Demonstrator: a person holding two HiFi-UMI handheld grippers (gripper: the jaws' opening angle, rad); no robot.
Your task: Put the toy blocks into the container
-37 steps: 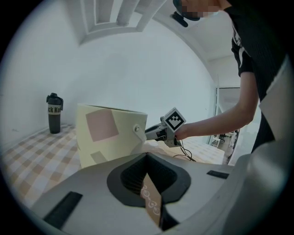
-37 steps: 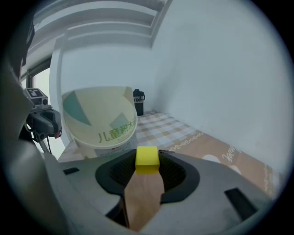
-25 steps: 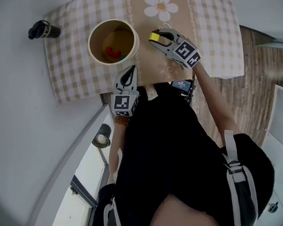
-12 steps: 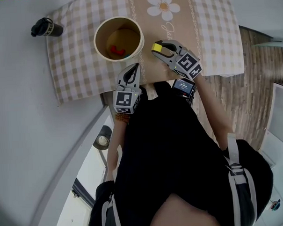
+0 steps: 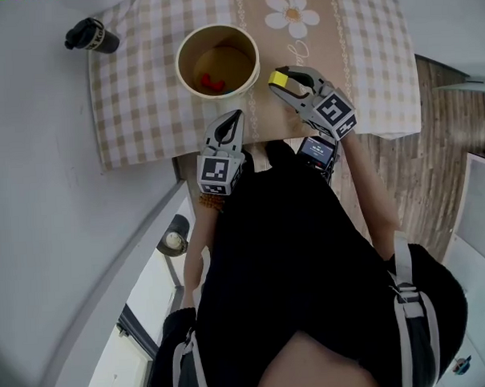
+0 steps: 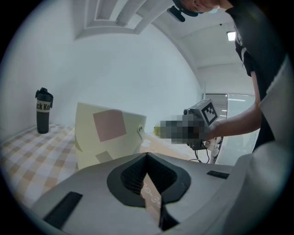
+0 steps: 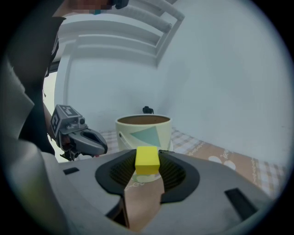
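In the head view a checked cloth [image 5: 143, 113] covers the counter across the upper part of the frame. Its near edge runs just below the two claws and its right edge drops off above the wooden floor [image 5: 433, 156].

The container [image 5: 217, 31], a cream bucket, stands on the cloth in the upper middle with its mouth open upward. A red block [image 5: 212, 83] lies on its bottom.

The right claw [image 5: 283, 83] hangs just to the right of the container's rim, apart from it, and pinches a yellow block [image 7: 147, 160] at its tips. In the right gripper view the block sits squarely between the jaws, with the container straight beyond it.

The left claw [image 5: 236, 118] hangs below the container at the cloth's near edge. Its jaws are pressed together at the tips with nothing between them, and it points up the frame toward the bucket wall.

A black bottle [image 5: 91, 35] stands at the cloth's upper left corner, well apart from the container, and a stretch of bare checks lies between them. To the right of the right claw the cloth runs bare to its edge. A daisy print [image 5: 293, 10] marks the plain middle strip above that claw. A small gap separates the two claws.
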